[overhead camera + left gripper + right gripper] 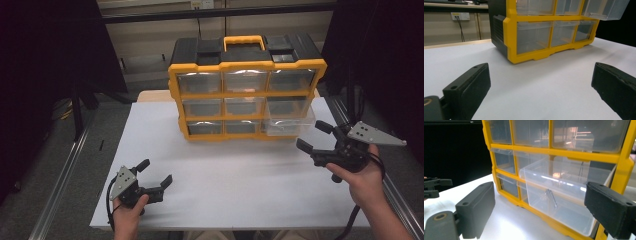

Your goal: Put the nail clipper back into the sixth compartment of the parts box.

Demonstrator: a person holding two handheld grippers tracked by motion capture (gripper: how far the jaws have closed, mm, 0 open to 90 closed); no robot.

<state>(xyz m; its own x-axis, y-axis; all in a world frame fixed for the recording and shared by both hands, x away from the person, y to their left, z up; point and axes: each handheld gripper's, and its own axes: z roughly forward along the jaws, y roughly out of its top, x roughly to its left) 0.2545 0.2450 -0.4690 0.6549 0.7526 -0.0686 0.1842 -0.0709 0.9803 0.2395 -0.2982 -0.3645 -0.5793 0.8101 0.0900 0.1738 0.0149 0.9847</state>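
The organizer [245,90] hides the table's [225,175] far edge behind it. In both gripper views its top is cut off. Something thin and metallic in the pulled-out drawer [564,195] is too blurred to identify; other drawers' contents cannot be made out.

The organizer [245,95] stands at the table's [150,125] far middle — the one obstacle on it. Its pulled-out drawer [290,120], middle right, juts toward the right gripper [314,135]. White surface in front and on both sides lies bare — open passage between the two grippers.
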